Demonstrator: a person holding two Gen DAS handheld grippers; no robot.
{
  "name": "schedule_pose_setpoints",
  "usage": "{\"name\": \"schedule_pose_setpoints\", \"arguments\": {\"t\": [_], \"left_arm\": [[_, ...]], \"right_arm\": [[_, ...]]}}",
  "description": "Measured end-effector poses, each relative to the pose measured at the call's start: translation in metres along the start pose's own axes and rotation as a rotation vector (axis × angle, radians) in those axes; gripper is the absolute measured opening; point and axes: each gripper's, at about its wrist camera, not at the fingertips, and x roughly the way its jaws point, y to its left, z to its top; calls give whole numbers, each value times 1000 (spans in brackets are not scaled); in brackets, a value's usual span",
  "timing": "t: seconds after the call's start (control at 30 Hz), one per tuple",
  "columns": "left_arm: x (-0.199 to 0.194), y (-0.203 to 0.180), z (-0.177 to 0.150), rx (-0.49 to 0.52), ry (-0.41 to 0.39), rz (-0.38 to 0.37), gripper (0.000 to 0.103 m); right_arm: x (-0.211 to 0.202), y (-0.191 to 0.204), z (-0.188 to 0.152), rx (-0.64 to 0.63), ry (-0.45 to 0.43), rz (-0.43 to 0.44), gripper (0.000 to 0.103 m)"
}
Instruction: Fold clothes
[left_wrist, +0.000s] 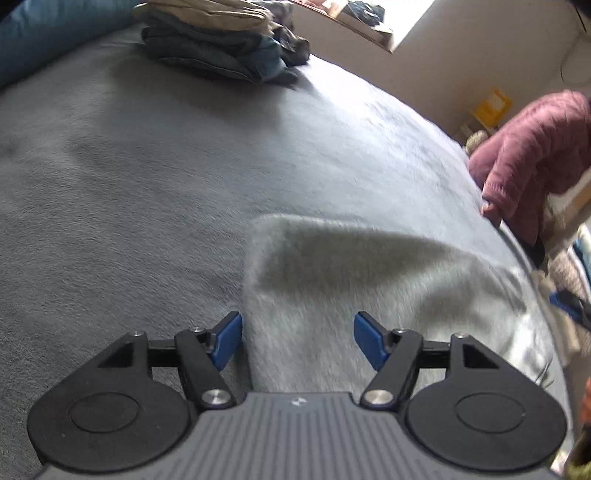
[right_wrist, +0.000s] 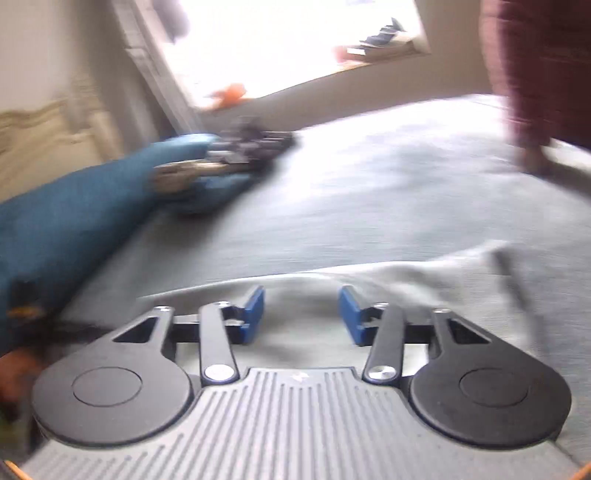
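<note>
While both tools hang over the bed (left_wrist: 110, 177), each stands apart with nothing between its blue pads. Directly under the left tool (left_wrist: 297, 339) lies a pale grey garment (left_wrist: 369, 288), spread on the bed's grey cover, its rounded folded edge pointing away from the tool. Beyond the garment, at the bed's far end, sits a stack of folded clothes (left_wrist: 218, 48), with a blue pillow (left_wrist: 48, 33) just left of the stack. Right of the garment, at the bed's edge, a person's pink sleeve (left_wrist: 532, 155) shows. From the right wrist view, blurred, the right tool (right_wrist: 302, 314) hovers above the same garment (right_wrist: 406, 280); the stack (right_wrist: 229, 158) and pillow (right_wrist: 74, 221) lie beyond it to the left.
</note>
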Motion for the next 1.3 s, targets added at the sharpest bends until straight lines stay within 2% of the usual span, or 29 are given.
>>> {"name": "schedule_pose_setpoints", "arguments": {"t": [0.07,0.1,0.13,0.17,0.23,0.3,0.37,0.4,0.5,0.53,0.6,0.67,0.73,0.8,0.93,1.0,1.13,1.2,1.3], "left_arm": [[5,-7,-6,37,10,30,72],[6,-10,-8,55,11,44,73],[8,-14,-9,75,8,55,74],[9,-17,-9,90,7,64,74],[10,-22,-8,108,8,75,74],[11,-23,-7,112,11,75,74],[12,-23,-7,115,13,75,76],[13,-23,-7,116,13,75,78],[15,-24,-8,122,16,78,81],[14,-24,-7,124,18,79,81],[9,-23,-6,127,26,78,81],[1,-20,-6,120,27,78,81],[-13,-14,-7,116,19,85,81],[-30,-12,-9,130,7,96,81],[-67,-18,-17,212,-20,117,81],[-82,-29,-30,275,-27,92,81],[-89,-65,-69,454,3,-23,81],[-81,-81,-87,556,30,-60,81],[-64,-97,-108,670,54,-38,81]], "right_arm": [[18,-29,1,-3,23,-67,32],[26,-36,-7,-29,54,-132,28],[37,-51,-18,-51,87,-221,16],[34,-63,-29,-21,75,-234,4],[27,-87,-51,37,53,-260,2],[21,-76,-42,9,37,-329,3],[1,-71,-49,-24,-27,-253,6],[-3,-68,-51,-38,-27,-229,4],[17,-78,-71,-90,60,-334,4],[15,-83,-77,-71,32,-319,4],[1,-75,-66,-32,23,-317,6],[-16,-57,-64,-30,-29,-279,11],[-26,-29,-66,-56,-38,-146,11],[-36,1,-72,-85,-30,-4,17],[-39,61,-90,-121,67,276,24],[-39,82,-100,-138,129,342,26],[-47,111,-123,-196,194,353,26],[-53,122,-130,-246,185,333,26],[-52,140,-134,-357,148,299,26]]}}
